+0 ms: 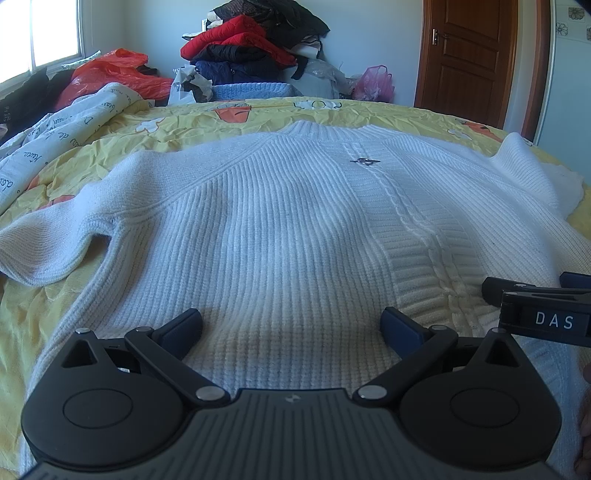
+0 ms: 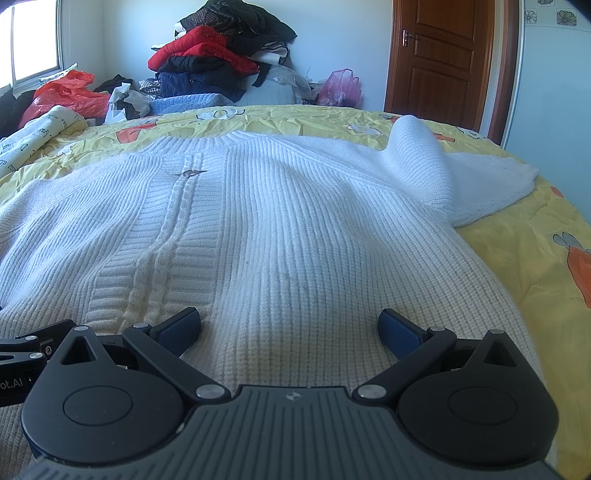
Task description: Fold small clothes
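Note:
A white ribbed knit sweater (image 1: 280,221) (image 2: 295,229) lies spread flat on the yellow bedspread (image 1: 33,302) (image 2: 535,258), collar away from me, a small metal ornament (image 1: 364,161) (image 2: 191,172) on its cable stripe. Its left sleeve (image 1: 48,251) reaches out to the left. The right sleeve (image 2: 443,173) is bunched and partly folded back. My left gripper (image 1: 291,326) hovers open over the hem, nothing between its fingers. My right gripper (image 2: 290,326) is open too, over the hem further right. Part of the right gripper (image 1: 535,306) shows at the left wrist view's right edge.
A white printed quilt (image 1: 55,136) lies crumpled at the bed's left. Behind the bed stands a pile of red and dark jackets (image 1: 255,40), orange (image 1: 107,74) and pink (image 1: 373,83) plastic bags. A brown wooden door (image 1: 476,55) is at the right, a window (image 1: 40,33) at the left.

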A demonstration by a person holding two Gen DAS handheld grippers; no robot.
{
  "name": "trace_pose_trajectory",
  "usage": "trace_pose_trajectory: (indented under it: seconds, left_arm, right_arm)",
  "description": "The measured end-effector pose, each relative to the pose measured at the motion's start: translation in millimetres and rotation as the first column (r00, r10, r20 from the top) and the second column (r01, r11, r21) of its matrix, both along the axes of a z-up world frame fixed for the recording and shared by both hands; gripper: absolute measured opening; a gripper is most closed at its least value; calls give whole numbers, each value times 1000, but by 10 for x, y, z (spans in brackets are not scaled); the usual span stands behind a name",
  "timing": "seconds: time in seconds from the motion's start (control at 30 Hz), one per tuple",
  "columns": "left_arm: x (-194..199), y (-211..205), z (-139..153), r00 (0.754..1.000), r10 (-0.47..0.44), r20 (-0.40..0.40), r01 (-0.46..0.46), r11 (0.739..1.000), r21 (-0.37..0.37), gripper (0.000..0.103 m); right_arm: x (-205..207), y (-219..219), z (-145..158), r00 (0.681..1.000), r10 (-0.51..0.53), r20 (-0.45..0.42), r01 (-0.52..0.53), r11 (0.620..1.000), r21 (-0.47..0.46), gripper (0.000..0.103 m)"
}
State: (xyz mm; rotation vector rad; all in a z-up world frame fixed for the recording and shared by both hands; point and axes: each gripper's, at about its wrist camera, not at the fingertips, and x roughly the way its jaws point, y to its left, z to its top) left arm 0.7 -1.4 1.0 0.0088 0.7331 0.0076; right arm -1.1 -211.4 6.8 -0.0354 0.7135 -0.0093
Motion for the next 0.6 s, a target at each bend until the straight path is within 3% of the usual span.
trace_pose_trajectory:
  seconds: [0.6]
  left_arm:
    - [-2, 3, 0, 1000, -1, 1, 1, 1000, 0, 103]
  right_arm:
    - [14, 0, -4, 1000, 1, -1, -1, 1000, 0, 103]
